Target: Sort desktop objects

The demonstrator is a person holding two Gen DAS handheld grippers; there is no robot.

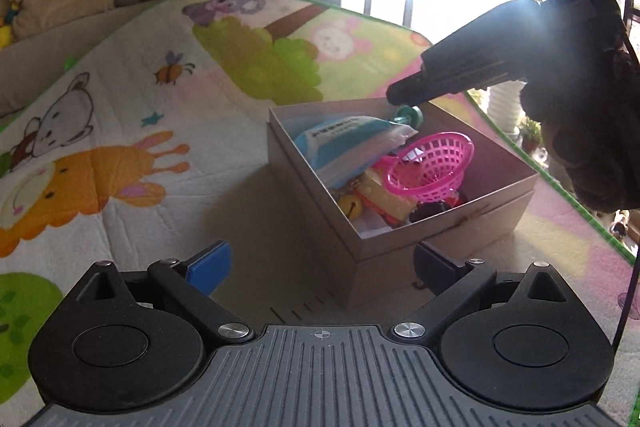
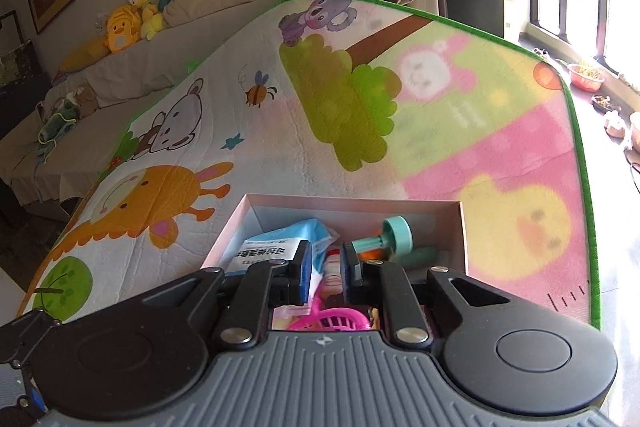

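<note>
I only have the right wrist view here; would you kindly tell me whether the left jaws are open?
Observer: Yes, the left gripper has its jaws wide open, with nothing between them.
Operator: Thank you. What lies ahead of it?
Observer: The near corner of the box is straight ahead, just beyond the fingertips.
Operator: And how does the pink basket lie? My own gripper hides most of it.
Observer: The pink basket lies tipped on its side on top of the other things in the box.
</note>
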